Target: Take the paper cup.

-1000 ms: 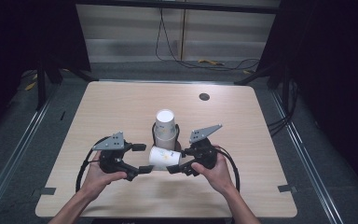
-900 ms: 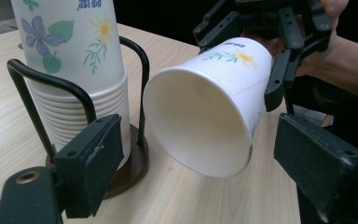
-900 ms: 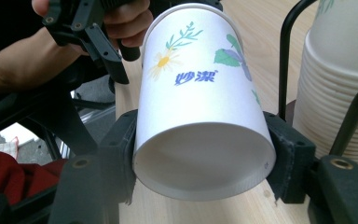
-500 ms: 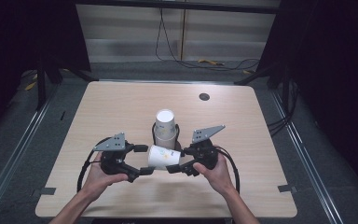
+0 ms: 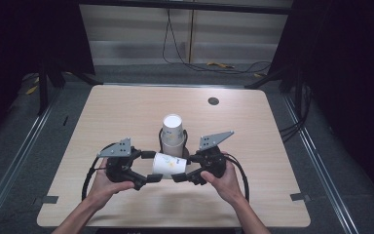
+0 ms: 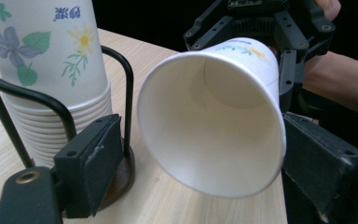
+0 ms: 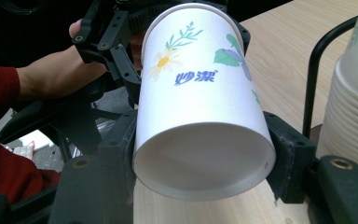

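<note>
Right gripper [image 5: 181,176] holds a single paper cup [image 5: 168,165] by its base end, with both jaws pressed against the cup's sides; in the right gripper view the cup [image 7: 200,100] lies between the jaws with its closed bottom toward the camera and its printed flowers and blue lettering on top. Left gripper [image 5: 152,166] stands at the cup's open end, jaws spread wide on either side of the rim; in the left gripper view the cup's mouth [image 6: 212,116] faces the camera, the left pad [image 6: 98,163] sits clear of the rim, and contact at the other pad cannot be determined. Both grippers are held by a person's hands, left hand [image 5: 104,184] and right hand [image 5: 224,181], entering from the near edge of the wooden table [image 5: 102,112]. The held cup lies on its side, raised above the table surface, just in front of a stack of paper cups [image 5: 173,130] standing inverted in a black wire holder [image 5: 161,142] near the table's centre. A small dark round disc [image 5: 213,101] sits in the tabletop toward the far right.
</note>
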Motion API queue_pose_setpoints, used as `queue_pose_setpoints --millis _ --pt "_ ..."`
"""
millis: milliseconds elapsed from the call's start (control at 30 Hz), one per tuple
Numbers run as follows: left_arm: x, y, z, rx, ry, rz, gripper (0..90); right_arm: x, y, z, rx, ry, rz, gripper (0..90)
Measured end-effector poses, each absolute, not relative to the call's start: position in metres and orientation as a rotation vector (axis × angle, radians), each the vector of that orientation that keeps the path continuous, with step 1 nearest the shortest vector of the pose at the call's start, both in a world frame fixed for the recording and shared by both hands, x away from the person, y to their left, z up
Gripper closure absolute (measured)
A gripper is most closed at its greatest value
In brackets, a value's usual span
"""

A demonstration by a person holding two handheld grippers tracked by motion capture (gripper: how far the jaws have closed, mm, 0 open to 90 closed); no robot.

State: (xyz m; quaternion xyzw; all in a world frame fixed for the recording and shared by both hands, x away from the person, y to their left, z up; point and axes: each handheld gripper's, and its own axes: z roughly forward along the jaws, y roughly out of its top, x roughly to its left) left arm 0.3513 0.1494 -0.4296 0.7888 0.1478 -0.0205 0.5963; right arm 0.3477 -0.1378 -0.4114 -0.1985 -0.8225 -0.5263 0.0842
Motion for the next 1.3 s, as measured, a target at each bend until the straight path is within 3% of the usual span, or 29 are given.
queue_pose_setpoints --millis 1300 --pt "0.3498 0.1417 -0.4308 1.826 0.29 -0.069 20.0 0.3477 -0.1334 -0.416 -0.56 -2.437 -1.559 36.5"
